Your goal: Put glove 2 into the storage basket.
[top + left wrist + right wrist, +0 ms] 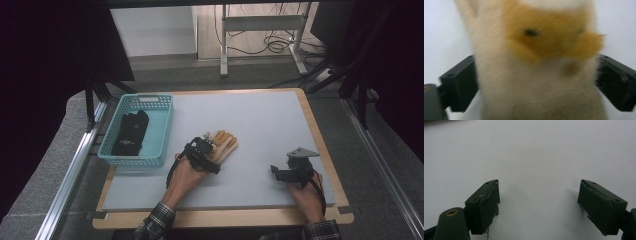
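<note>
Surface: grey mat [270, 125] on a wooden table.
Glove: fuzzy cream-and-orange glove [223, 144] lies at mat centre, right of the basket [165, 131].
Left gripper [204, 150]: jaws around the cuff, seemingly closed; lift slowly.
Right gripper [281, 172]: wide, empty, well apart.
</note>
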`<state>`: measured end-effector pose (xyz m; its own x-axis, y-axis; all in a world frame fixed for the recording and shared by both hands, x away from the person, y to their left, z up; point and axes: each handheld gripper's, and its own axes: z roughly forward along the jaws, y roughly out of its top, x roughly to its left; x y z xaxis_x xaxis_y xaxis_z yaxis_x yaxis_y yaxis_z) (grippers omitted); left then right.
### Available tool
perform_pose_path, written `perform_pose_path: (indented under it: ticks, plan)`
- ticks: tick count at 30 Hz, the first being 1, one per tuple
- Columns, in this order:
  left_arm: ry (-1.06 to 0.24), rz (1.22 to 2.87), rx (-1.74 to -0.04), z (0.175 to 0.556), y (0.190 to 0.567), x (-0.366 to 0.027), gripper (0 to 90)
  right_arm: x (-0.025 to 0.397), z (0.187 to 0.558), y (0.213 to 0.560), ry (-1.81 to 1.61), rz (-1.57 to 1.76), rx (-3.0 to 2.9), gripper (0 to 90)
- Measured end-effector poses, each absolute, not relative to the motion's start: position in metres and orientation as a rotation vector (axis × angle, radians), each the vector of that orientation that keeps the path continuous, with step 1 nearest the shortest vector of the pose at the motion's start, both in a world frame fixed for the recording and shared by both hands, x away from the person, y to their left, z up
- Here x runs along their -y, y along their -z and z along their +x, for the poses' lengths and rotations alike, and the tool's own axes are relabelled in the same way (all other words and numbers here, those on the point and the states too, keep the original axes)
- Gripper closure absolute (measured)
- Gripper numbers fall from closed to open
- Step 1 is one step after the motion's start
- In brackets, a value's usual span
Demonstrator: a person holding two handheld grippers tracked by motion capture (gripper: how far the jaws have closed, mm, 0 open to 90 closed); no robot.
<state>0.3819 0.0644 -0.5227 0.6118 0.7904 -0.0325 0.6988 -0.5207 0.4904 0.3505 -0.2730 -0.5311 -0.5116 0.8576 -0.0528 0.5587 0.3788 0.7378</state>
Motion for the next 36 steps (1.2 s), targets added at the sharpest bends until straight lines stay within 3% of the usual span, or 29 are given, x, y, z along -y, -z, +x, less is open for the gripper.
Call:
perform_pose_path:
  ticks: [4, 5, 6, 7, 12, 17, 36]
  plan:
    - [-0.249, 2.385, -1.141, 0.378, 0.518, -0.066, 28.6, 0.273, 0.351, 0.531, -0.938, 1.223, -2.214, 17.3]
    - [-0.245, 2.385, -1.140, 0.378, 0.517, -0.065, 37.7, 0.273, 0.351, 0.531, -0.937, 1.222, -2.213, 17.3]
    - [-0.247, 2.387, -1.134, 0.377, 0.516, -0.065, 37.7, 0.273, 0.351, 0.531, -0.937, 1.222, -2.213, 17.3]
    - [-0.239, 2.388, -1.119, 0.377, 0.515, -0.065, 51.1, 0.273, 0.351, 0.531, -0.937, 1.222, -2.214, 17.3]
    - [-0.250, 2.382, -1.099, 0.374, 0.514, -0.064, 66.0, 0.273, 0.350, 0.531, -0.937, 1.222, -2.214, 17.3]
    - [-0.269, 2.362, -1.088, 0.373, 0.511, -0.068, 69.3, 0.273, 0.351, 0.531, -0.937, 1.223, -2.214, 17.3]
    - [-0.368, 2.257, -1.141, 0.379, 0.459, -0.104, 68.4, 0.273, 0.350, 0.531, -0.937, 1.223, -2.214, 17.3]
